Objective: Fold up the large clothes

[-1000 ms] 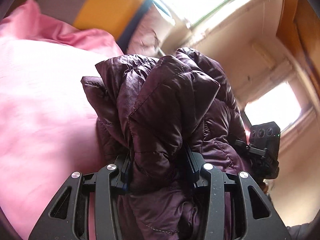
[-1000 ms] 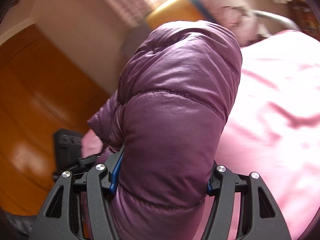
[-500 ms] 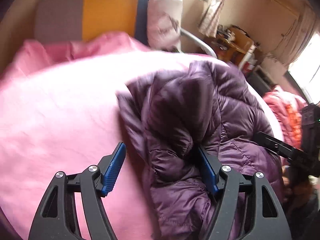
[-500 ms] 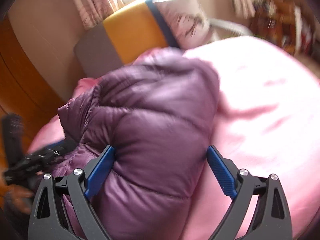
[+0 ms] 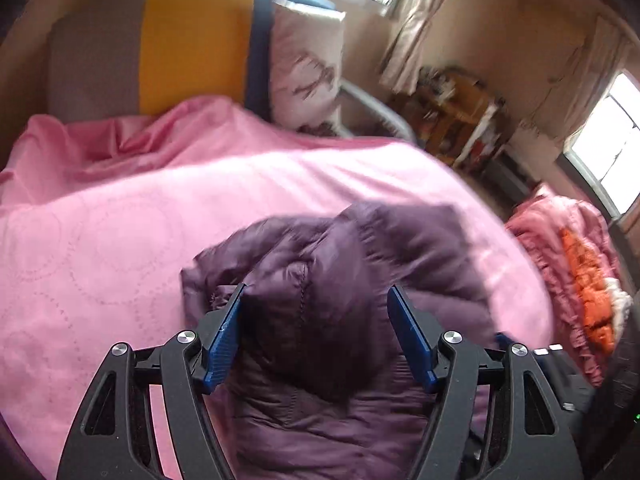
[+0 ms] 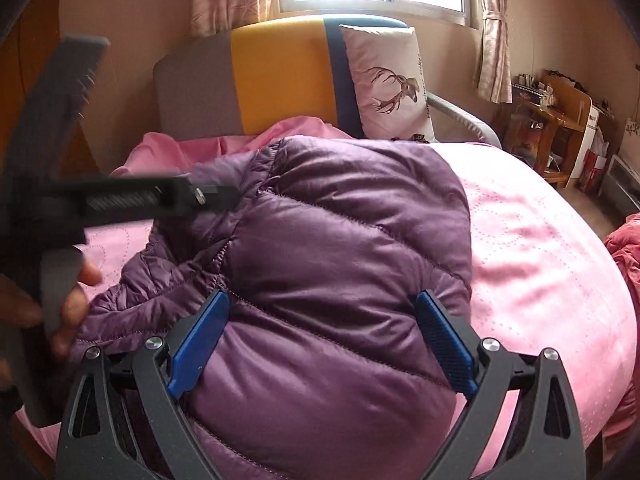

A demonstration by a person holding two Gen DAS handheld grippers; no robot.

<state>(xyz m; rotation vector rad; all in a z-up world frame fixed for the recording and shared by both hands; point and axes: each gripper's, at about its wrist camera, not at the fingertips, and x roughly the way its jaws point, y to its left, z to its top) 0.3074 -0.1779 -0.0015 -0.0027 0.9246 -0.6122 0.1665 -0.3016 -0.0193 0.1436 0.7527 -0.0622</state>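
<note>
A purple quilted down jacket point(image 5: 360, 248) lies bunched on the pink bed cover point(image 5: 140, 208). My left gripper point(image 5: 316, 292) stands open over the jacket's near part, a dark fold bulging between its blue pads point(image 5: 222, 336) without being pinched. In the right wrist view the jacket point(image 6: 340, 220) is a puffy mound. My right gripper point(image 6: 322, 296) is open wide astride it, its pads point(image 6: 444, 344) resting at the fabric's sides. The left tool's black frame point(image 6: 120, 200) crosses that view's left side, held by a hand point(image 6: 68, 304).
A grey, yellow and blue headboard point(image 6: 280, 72) and a white deer-print pillow point(image 6: 388, 80) stand at the bed's far end. A pink and orange clothes heap point(image 5: 580, 280) lies off the right edge. A cluttered wooden shelf point(image 6: 560, 120) is by the wall.
Both grippers were shut on the jacket and held it up; now both have opened and the jacket has dropped onto the bed. Both views have tipped down toward the bed.
</note>
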